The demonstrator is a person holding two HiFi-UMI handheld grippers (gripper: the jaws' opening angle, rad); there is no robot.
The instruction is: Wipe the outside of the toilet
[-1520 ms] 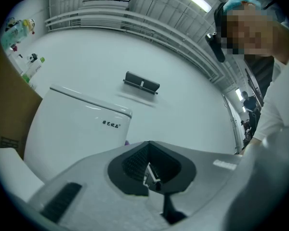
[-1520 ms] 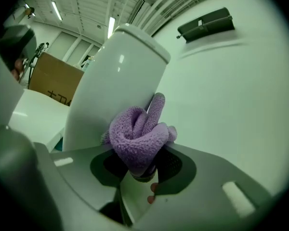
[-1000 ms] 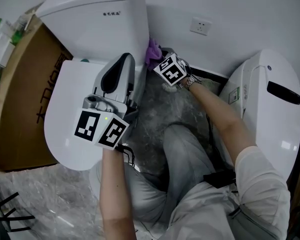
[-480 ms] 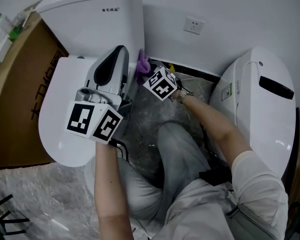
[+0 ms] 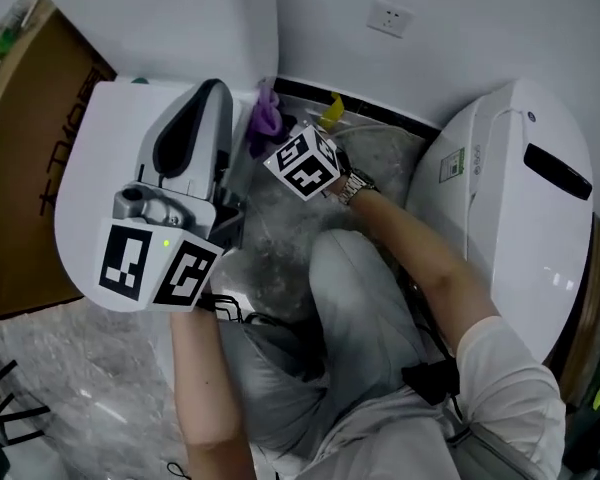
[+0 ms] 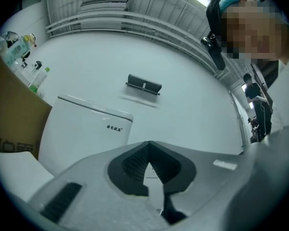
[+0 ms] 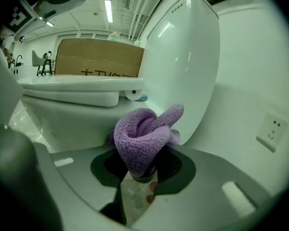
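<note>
The toilet (image 5: 85, 178) has its lid down. Above that lid the left gripper (image 6: 150, 150) hovers, jaws pressed together on nothing. Beside the toilet's bowl, near its tank, our right gripper (image 7: 143, 173) pinches the purple cloth (image 7: 143, 137). We should press the bunched cloth flat to the porcelain and sweep in overlapping strokes. Only the right gripper view shows the bowl's side under the seat.

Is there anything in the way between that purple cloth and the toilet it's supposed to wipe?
Nothing visible does. The right gripper is clamped on the purple cloth, close beside the toilet, below its seat. Only open air shows between them. I cannot tell whether the cloth touches it.
</note>
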